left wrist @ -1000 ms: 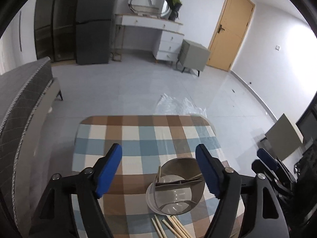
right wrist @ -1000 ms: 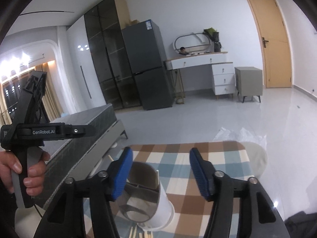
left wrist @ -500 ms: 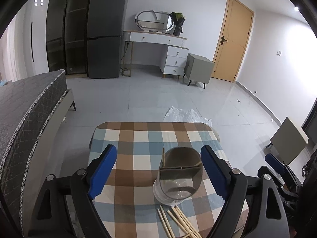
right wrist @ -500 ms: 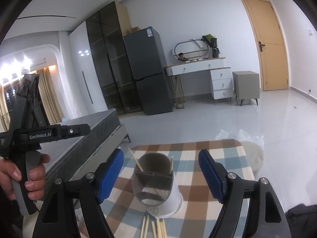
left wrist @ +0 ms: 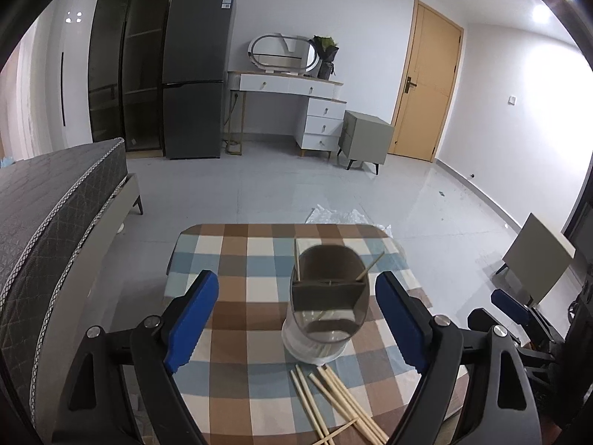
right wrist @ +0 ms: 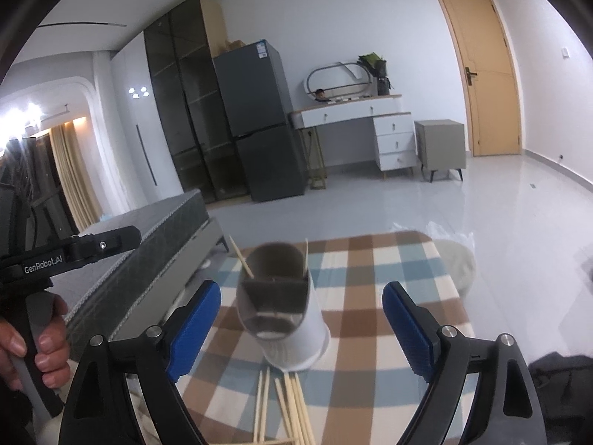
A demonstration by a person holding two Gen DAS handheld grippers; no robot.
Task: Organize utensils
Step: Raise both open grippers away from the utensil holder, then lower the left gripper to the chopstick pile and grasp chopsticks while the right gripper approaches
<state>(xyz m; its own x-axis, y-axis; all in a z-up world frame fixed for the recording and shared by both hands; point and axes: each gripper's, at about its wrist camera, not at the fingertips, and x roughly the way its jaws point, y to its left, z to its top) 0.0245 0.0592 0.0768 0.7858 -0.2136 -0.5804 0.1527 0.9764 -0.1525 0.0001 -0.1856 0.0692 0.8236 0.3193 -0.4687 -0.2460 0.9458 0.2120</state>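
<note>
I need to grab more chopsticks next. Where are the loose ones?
The loose chopsticks lie on the checked tablecloth, just in front of the utensil holder, low in both views.

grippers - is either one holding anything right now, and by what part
Nothing is held. The left gripper and right gripper are both open, hanging apart from the utensil holder. The loose chopsticks lie untouched on the table.

One grey-and-white divided cylindrical utensil holder (left wrist: pixel 326 307) holding two thin wooden chopsticks (left wrist: pixel 296 264); roughly six more wooden chopsticks (left wrist: pixel 343 404) lie loose.
</note>
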